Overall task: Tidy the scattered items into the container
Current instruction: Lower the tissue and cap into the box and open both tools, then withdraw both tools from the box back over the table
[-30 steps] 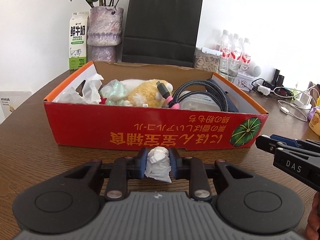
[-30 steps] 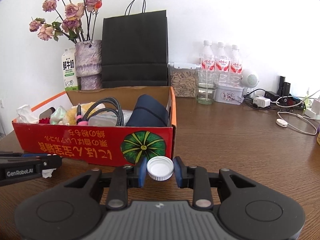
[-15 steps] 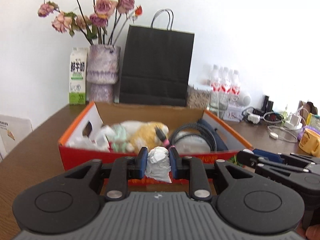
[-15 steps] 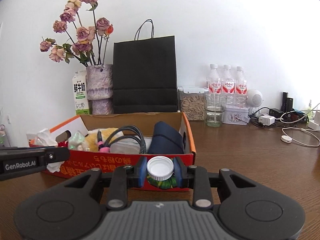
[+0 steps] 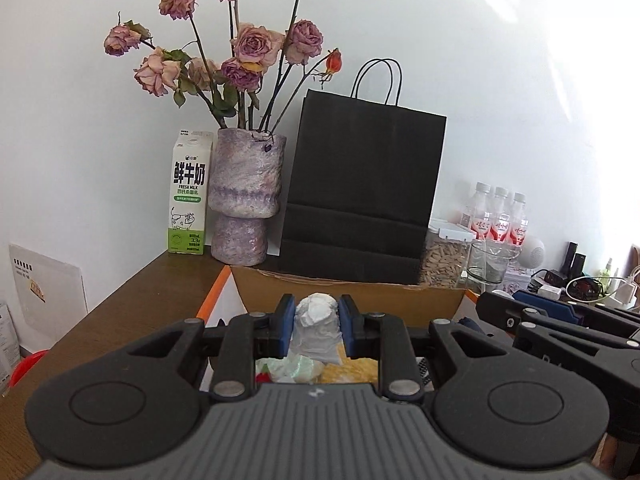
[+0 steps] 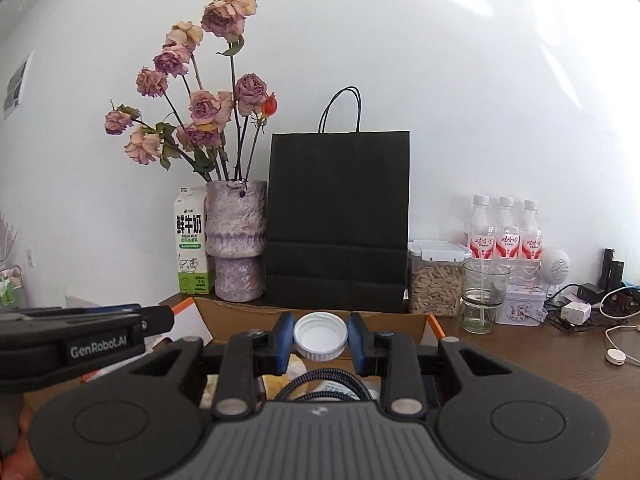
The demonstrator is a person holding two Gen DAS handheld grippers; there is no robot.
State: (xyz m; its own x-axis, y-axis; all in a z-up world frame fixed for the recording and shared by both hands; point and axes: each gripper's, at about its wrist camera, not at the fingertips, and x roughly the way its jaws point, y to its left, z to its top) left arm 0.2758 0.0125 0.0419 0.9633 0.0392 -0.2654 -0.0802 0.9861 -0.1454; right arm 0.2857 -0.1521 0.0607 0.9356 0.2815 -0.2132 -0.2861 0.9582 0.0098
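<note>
My left gripper is shut on a crumpled white tissue and holds it above the open cardboard box. My right gripper is shut on a white bottle cap, also above the box. Under the jaws I see box contents: a yellow plush, a greenish wrapper and a braided black cable. The right gripper shows at the right of the left wrist view; the left gripper shows at the left of the right wrist view.
Behind the box stand a black paper bag, a purple vase with dried roses and a milk carton. At the right are a jar, a glass, water bottles and cables.
Both grippers have risen from table level in front of the box and moved forward over it, each still holding its item. The box's red front wall has dropped out of view.
</note>
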